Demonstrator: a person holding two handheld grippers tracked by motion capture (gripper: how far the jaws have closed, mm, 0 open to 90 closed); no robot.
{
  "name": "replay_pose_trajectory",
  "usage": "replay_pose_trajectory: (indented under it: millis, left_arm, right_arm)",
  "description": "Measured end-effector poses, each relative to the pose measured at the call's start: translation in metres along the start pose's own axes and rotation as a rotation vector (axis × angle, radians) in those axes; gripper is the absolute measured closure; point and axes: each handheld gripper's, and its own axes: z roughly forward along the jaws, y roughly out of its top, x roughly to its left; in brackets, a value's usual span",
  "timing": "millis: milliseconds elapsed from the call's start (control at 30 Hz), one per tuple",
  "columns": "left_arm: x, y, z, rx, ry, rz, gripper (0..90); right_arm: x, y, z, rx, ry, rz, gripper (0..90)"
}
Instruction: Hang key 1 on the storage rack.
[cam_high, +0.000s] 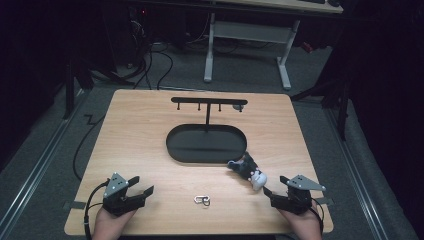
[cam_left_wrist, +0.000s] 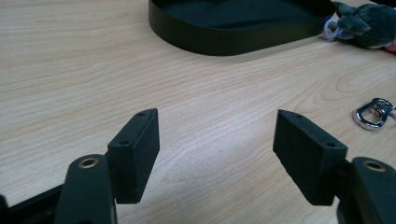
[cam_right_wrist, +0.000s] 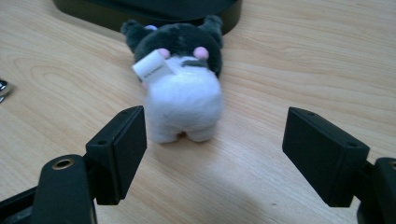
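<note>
A small plush toy (cam_high: 248, 171), dark grey with a white rear and a paper tag, lies on the wooden table just right of the black oval stand base (cam_high: 206, 143). In the right gripper view the plush (cam_right_wrist: 182, 88) sits just beyond my open right gripper (cam_right_wrist: 215, 149), apart from both jaws. My right gripper (cam_high: 272, 189) rests at the table's front right. A silver metal clasp (cam_high: 202, 200) lies near the front edge, also seen as a clasp (cam_left_wrist: 373, 113) to the right of my open left gripper (cam_left_wrist: 215, 154). The left gripper (cam_high: 142, 187) holds nothing.
From the oval base a thin post rises to a black crossbar (cam_high: 209, 100) with several short pegs. Beyond the table stand a white desk frame (cam_high: 247, 47) and loose cables on grey floor. A metal rail (cam_high: 35, 170) runs along the left.
</note>
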Motion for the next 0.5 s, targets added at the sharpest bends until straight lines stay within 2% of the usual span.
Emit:
replay_pose_trajectory:
  millis: [100, 233, 300, 400, 433, 500]
  left_arm:
    - [-0.001, 0.000, 0.000, 0.003, -0.003, 0.001, 32.1]
    - [-0.003, 0.001, 0.001, 0.004, -0.009, 0.012, 32.1]
    - [-0.004, 0.001, 0.002, 0.007, -0.012, 0.020, 31.9]
    - [-0.005, 0.001, 0.003, 0.006, -0.023, 0.017, 31.2]
    - [-0.006, 0.001, 0.003, 0.008, -0.022, 0.024, 31.2]
    - [-0.006, 0.001, 0.003, 0.008, -0.023, 0.033, 31.2]
  right_arm:
    - [0.005, 0.003, 0.001, 0.008, 0.007, -0.030, 22.0]
    - [0.010, 0.004, 0.002, 0.016, 0.014, -0.045, 20.7]
    - [0.012, 0.006, 0.004, 0.029, 0.051, -0.012, 18.8]
    - [0.013, 0.007, 0.004, 0.050, 0.040, -0.034, 19.2]
    - [0.014, 0.009, 0.004, 0.064, 0.020, -0.058, 19.0]
    - [0.014, 0.010, 0.004, 0.077, 0.006, -0.064, 18.4]
